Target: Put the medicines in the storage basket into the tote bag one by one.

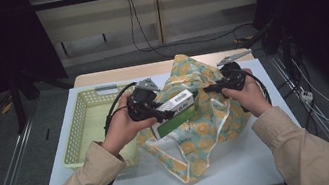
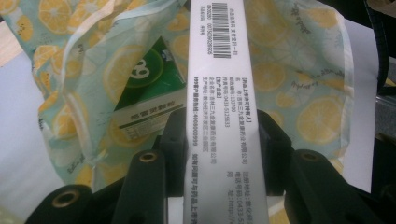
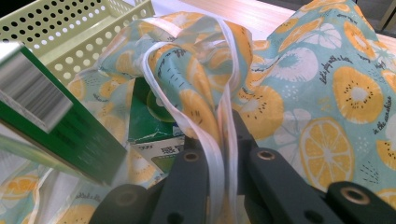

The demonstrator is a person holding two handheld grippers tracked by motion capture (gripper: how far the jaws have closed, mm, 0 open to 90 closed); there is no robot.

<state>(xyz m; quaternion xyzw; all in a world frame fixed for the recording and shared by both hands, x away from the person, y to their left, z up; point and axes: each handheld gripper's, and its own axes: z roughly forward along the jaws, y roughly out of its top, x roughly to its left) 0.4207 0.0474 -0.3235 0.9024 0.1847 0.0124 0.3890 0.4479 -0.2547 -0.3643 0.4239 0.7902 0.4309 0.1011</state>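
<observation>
The cloth bag (image 1: pixel 206 111), pale teal printed with orange and lemon slices and trimmed with white handle straps, lies crumpled on the white table (image 1: pixel 245 160) toward its far right part, its mouth turned to the perforated yellow-green basket (image 1: pixel 88 128) at the table's left edge; the left gripper (image 1: pixel 158 113) pinches a long green-and-white carton (image 1: pixel 174 105) across its narrow white face and holds it at the bag's mouth; the right gripper (image 1: pixel 210 88) is pressed together on the white handle strap (image 3: pixel 219 140), lifting the bag's rim; the left gripper view shows the carton's barcode (image 2: pixel 221 28) and printed lines, and a second green box (image 2: pixel 147 91) lying inside the bag; the right gripper view shows the strap running between the jaws and the held carton's green side (image 3: pixel 70 135); the high view shows both sleeved forearms.
</observation>
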